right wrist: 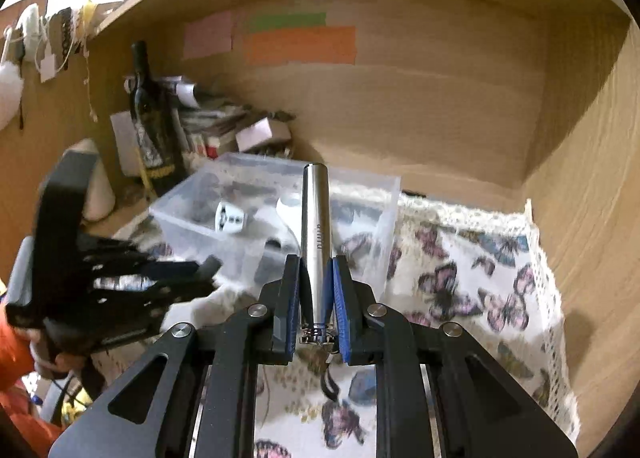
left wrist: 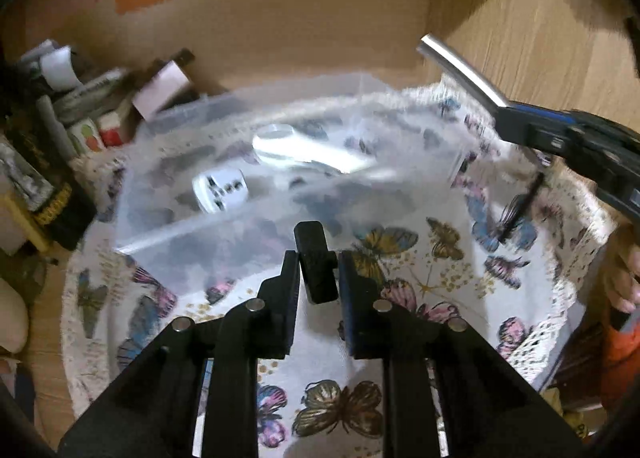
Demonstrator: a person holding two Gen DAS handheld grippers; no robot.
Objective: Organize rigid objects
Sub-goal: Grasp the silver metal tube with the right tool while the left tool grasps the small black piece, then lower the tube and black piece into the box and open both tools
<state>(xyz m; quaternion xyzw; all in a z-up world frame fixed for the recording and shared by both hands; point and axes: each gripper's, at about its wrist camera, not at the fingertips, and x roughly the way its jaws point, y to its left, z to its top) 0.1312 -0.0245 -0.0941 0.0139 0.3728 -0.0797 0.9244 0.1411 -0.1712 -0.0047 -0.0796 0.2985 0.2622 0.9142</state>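
Observation:
My left gripper [left wrist: 318, 258] is shut on a small black block [left wrist: 316, 264] and holds it above the butterfly cloth [left wrist: 440, 270], just before a clear plastic bin [left wrist: 168, 194]. The bin holds a white plug adapter [left wrist: 220, 190] and a white oblong object [left wrist: 304, 146]. My right gripper [right wrist: 316, 262] is shut on a silver metal cylinder [right wrist: 316, 218] that points forward toward the bin [right wrist: 368, 198]. In the left wrist view the right gripper [left wrist: 500, 106] comes in from the right with the cylinder [left wrist: 460, 70]. The left gripper [right wrist: 208, 266] shows at the left of the right wrist view.
A wooden alcove wall [right wrist: 400, 106] closes the back and right side. A dark bottle [right wrist: 150, 118], small boxes [right wrist: 260, 134] and papers crowd the back left corner. Coloured paper notes [right wrist: 300, 42] stick to the back wall. The lace-edged cloth [right wrist: 480, 258] covers the shelf.

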